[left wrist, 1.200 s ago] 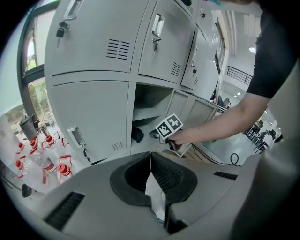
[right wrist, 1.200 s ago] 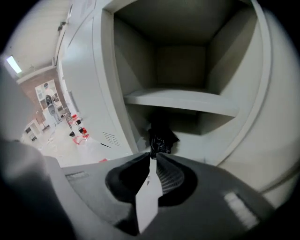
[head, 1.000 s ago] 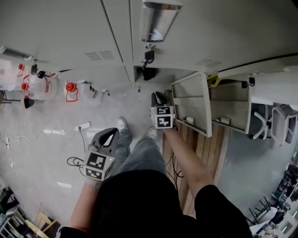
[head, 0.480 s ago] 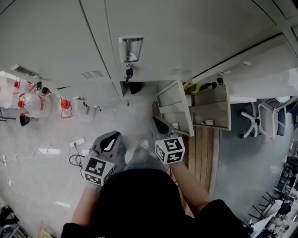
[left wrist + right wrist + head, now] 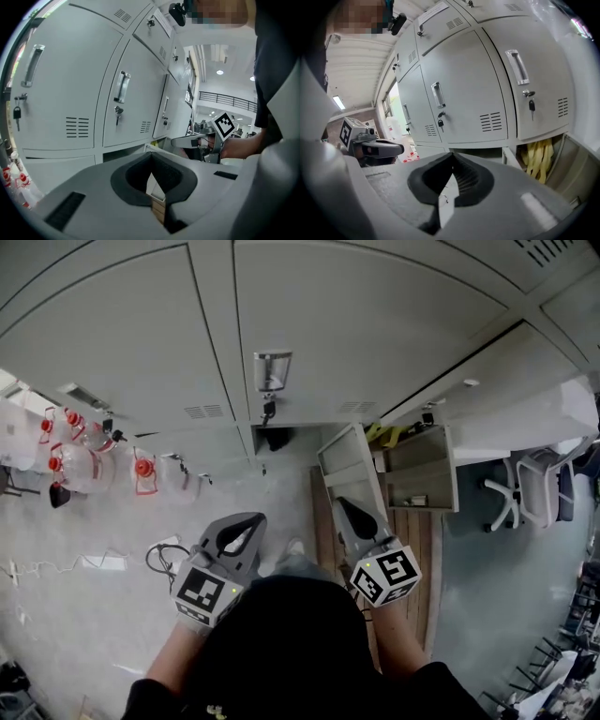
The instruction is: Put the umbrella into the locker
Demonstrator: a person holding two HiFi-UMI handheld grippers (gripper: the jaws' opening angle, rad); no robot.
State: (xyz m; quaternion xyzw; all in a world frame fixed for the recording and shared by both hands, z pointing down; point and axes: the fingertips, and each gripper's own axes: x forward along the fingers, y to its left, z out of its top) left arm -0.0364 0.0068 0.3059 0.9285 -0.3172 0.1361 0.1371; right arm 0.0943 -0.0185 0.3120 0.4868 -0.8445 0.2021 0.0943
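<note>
Nearest, at 7 o'clock in the head view, the left gripper is held level in front of the body, and at 5 o'clock the right gripper is held the same way. Both pairs of jaws are pressed together with nothing between them, so neither tool is carrying anything. Both are pointed toward the lockers, apparently drawn clear of the work. Beyond the right gripper, at 2 o'clock, the open locker is seen at floor level. Its door is swung out toward the person and left ajar, so closing appears not yet done. Inside, a yellow pleated bundle is leaned against the compartment's back. It is judged to be the umbrella, though its shape cannot be made out fully. Farther off, at 9 o'clock, red-capped water bottles are stood along the locker bank.
</note>
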